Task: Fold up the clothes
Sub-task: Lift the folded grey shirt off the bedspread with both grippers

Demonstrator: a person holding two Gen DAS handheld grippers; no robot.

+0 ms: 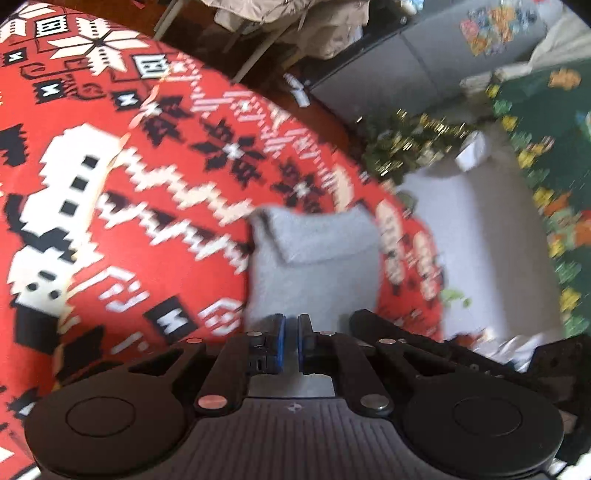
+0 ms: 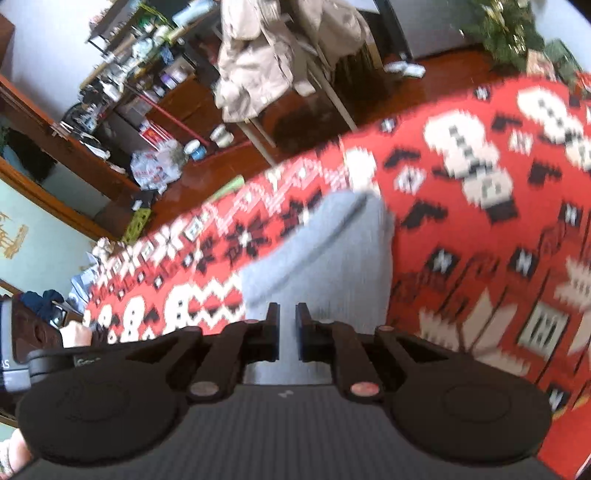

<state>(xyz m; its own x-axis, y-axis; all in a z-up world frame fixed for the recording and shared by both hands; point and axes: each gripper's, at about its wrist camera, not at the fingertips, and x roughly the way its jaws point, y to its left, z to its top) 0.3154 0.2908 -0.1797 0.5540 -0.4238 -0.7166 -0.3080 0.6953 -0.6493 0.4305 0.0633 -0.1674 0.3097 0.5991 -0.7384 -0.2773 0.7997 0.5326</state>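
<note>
Your left gripper (image 1: 290, 341) pinching the grey garment (image 1: 314, 266) between nearly closed jaws, your right gripper (image 2: 287, 332) likewise clamped on it, cloth hanging over the red patterned tablecloth (image 1: 110, 206), both views blurred

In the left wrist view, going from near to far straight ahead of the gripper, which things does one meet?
Left gripper → grey garment pinched between its fingers → red patterned cloth under it → dark wooden floor → pale clothes on a stand.
</note>
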